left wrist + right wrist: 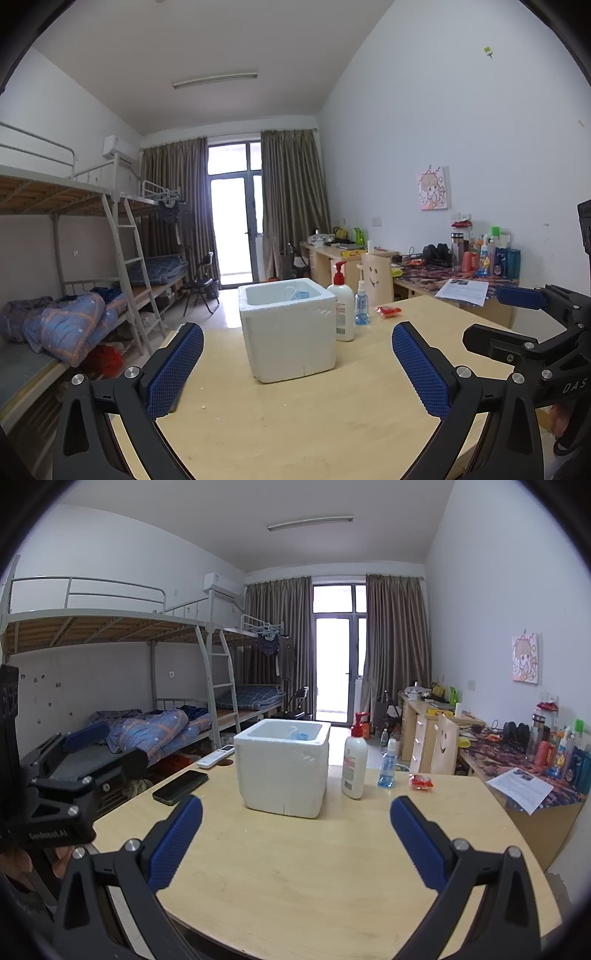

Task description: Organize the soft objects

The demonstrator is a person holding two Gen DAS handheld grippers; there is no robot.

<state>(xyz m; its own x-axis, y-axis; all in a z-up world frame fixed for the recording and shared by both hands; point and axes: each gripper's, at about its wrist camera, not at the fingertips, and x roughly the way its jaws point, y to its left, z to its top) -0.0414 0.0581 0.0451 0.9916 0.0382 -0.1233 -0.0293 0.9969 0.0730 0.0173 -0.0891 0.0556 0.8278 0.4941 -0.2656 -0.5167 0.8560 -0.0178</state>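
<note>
Legibly, we read "GenRobot.AI" on the left gripper point(297, 365) body and "DAS" on the right gripper point(295, 843). Both hover level above the table point(295, 878), jaws wide apart, empty. We note a blue face mask point(300, 294) inside the foam box point(288, 328).

We see only part of the blue soft item point(300, 294) inside the foam box point(288, 332); the box wall hides the rest, so we cannot tell its shape or count. Label text on the pump bottle point(354, 766) and spray bottle point(388, 770) is too small to read. The red packet point(421, 781) is too small to identify. The printed sheet point(524, 794) is illegible. The left claw point(79, 738) is cut off by the right view's edge. The counter point(295, 867) runs out of frame below.
</note>
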